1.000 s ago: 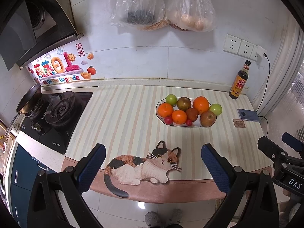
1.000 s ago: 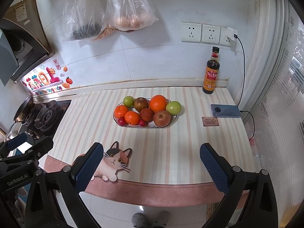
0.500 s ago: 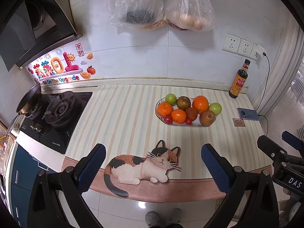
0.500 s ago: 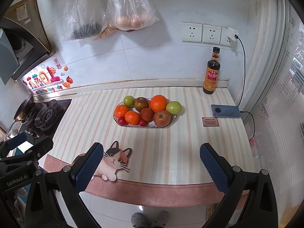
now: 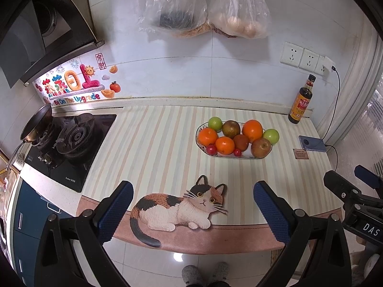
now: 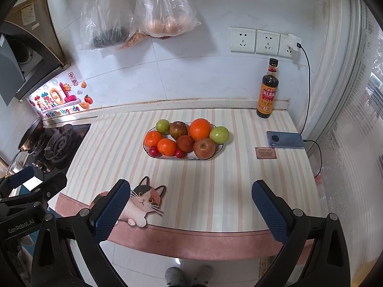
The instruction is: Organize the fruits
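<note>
An oval white plate (image 5: 200,145) (image 6: 216,152) sits on the striped counter, piled with fruit: oranges (image 5: 252,130) (image 6: 199,129), green fruits (image 5: 215,124) (image 6: 219,135), a red apple (image 5: 261,147) (image 6: 204,147), brown fruits and small red ones (image 5: 211,149) (image 6: 154,151). My left gripper (image 5: 193,209) hangs open over the counter's front edge, well short of the plate. My right gripper (image 6: 191,209) is open too, likewise back from the plate, nothing between its fingers. Each gripper shows at the edge of the other's view.
A cat picture (image 5: 182,206) decorates the mat's front. A gas hob (image 5: 69,143) with a pan (image 5: 36,125) is at left. A sauce bottle (image 6: 268,91), a phone (image 6: 284,140) on a cable and a small card (image 6: 265,153) stand at right. Bags (image 5: 203,7) hang on the wall.
Both views have drifted only slightly; the plate sits a little higher in the left wrist view. Both grippers stay open and nothing was touched.
</note>
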The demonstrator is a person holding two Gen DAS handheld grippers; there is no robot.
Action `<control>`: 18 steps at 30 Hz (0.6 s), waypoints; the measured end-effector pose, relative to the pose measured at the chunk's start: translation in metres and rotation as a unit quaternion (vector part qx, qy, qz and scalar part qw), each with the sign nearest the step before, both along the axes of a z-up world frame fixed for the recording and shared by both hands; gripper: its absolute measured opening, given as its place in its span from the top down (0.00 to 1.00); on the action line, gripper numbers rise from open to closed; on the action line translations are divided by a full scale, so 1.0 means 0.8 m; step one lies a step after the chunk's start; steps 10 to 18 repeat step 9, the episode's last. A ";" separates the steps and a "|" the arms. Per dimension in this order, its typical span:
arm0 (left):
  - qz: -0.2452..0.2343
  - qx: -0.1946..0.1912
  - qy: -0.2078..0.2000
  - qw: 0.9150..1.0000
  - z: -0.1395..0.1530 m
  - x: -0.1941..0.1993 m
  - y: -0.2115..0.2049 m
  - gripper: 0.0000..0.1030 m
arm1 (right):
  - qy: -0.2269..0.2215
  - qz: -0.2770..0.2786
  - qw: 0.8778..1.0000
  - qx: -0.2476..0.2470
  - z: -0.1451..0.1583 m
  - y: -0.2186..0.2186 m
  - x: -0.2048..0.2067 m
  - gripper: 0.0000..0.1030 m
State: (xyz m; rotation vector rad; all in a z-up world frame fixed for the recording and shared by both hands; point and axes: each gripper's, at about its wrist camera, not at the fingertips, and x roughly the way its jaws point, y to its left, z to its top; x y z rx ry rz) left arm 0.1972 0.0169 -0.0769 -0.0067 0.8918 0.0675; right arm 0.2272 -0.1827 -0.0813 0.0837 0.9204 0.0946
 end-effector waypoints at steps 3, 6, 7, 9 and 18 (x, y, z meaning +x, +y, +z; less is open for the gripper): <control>0.000 -0.001 0.000 1.000 0.000 0.000 0.000 0.00 | 0.001 0.000 1.000 0.000 0.000 0.000 0.000 0.00; 0.001 0.000 -0.001 1.000 0.000 -0.001 0.000 0.00 | 0.000 0.000 1.000 0.001 0.000 0.000 0.000 0.00; 0.002 0.000 -0.002 1.000 0.001 -0.002 0.000 0.00 | 0.000 0.003 1.000 0.001 0.000 0.001 0.001 0.00; 0.003 -0.001 -0.002 1.000 0.001 -0.003 0.000 0.00 | -0.001 0.006 1.000 0.000 0.001 0.002 0.002 0.00; 0.003 -0.001 -0.002 1.000 0.001 -0.003 0.000 0.00 | -0.001 0.006 1.000 0.000 0.001 0.002 0.002 0.00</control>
